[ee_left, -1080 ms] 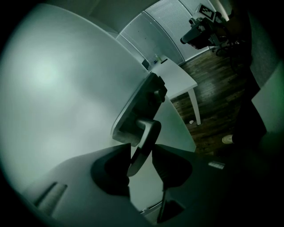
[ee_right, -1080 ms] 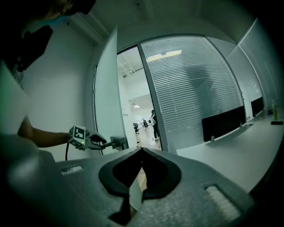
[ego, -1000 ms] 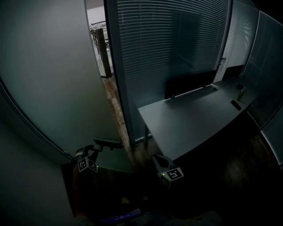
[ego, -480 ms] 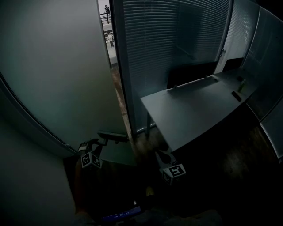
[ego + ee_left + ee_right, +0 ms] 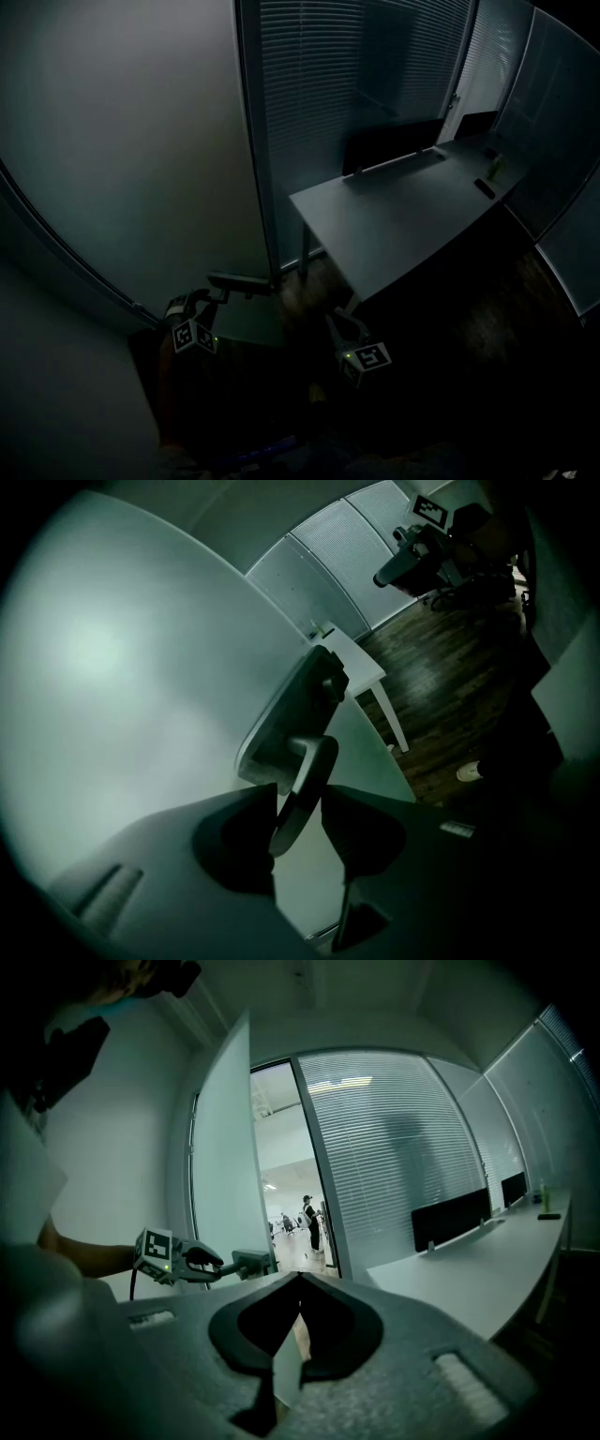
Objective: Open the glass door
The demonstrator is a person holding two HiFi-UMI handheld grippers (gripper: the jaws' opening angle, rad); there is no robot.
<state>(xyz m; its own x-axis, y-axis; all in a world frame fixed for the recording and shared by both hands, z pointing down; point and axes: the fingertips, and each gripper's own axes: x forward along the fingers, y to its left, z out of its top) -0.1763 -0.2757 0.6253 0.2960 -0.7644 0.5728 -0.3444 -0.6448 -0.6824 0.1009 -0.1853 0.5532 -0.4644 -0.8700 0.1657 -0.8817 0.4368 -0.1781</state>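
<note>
Left gripper view: the handle [image 5: 314,761] of the door [image 5: 141,667] is grasped between the fingers of the left gripper [image 5: 300,797], and its lever runs up beyond the fingertips to a plate [image 5: 291,714]. The right gripper [image 5: 299,1277] is clenched on nothing, its fingertips pressed together. The door is seen ajar, with the doorway [image 5: 286,1147] ahead of those fingers and a desk [image 5: 487,1260] to their right.

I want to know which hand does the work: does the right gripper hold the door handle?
No, the right gripper is shut on nothing; the door handle is gripped by the left gripper.
</note>
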